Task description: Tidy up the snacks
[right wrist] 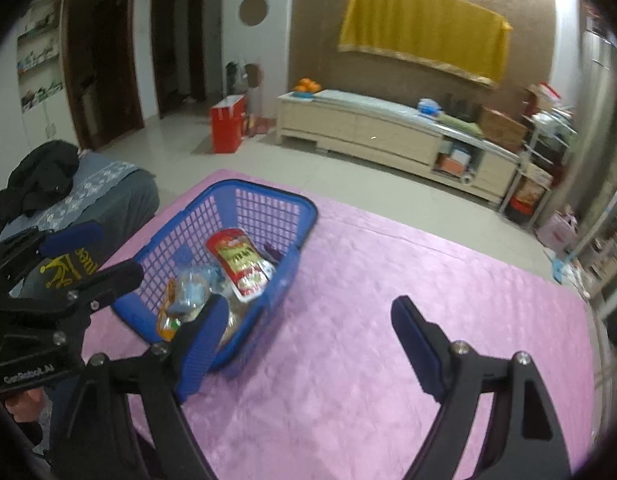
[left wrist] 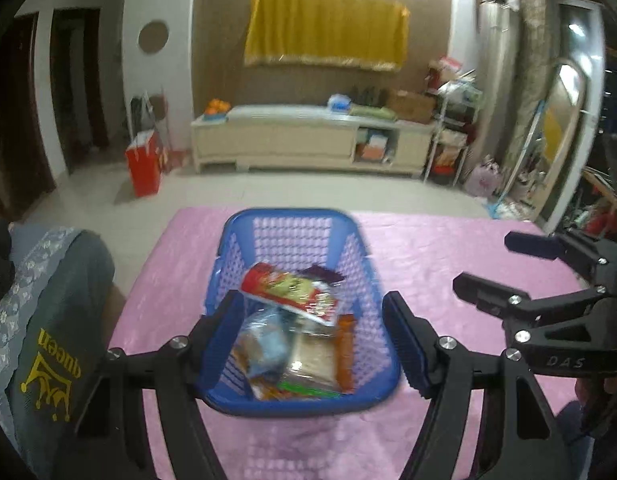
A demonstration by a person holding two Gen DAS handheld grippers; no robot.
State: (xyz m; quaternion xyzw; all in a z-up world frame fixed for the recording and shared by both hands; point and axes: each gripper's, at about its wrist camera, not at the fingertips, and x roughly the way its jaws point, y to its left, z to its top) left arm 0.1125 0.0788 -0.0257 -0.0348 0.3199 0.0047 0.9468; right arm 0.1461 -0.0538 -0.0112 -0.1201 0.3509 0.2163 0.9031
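Centrally, a blue plastic basket [left wrist: 304, 312] with perforated lattice walls sits on a tabletop [right wrist: 388, 300] covered in a shiny pink quilted cloth. It stands toward the tabletop's left side as the right wrist view shows it, its far rim close to the far edge. To its right the pink surface lies bare, a wide stretch of free room reaching to the right edge.

Inside the basket lie the snacks: a red and green crinkly foil packet [left wrist: 292, 292] resting tilted on top, a clear wrapper with pale blue print [left wrist: 264, 340] beneath it, an orange packet [left wrist: 346, 352] along one wall, and a dark purple one [left wrist: 322, 272] at the far end.

Both grippers hover apart from the basket with nothing in them. The left gripper [left wrist: 314, 340] has its black jaws with ribbed blue pads spread, framing the basket from above. The right gripper [right wrist: 308, 344] is released too, jaws wide over the bare cloth just right of the basket's near corner.

Left of the tabletop is a grey fabric-covered seat [right wrist: 116, 196] with a lace-patterned strip. Beyond the far edge, pale tiled floor [right wrist: 348, 176] runs to a long cream cabinet [right wrist: 368, 132] under a yellow cloth [right wrist: 420, 28] on a brown wall.
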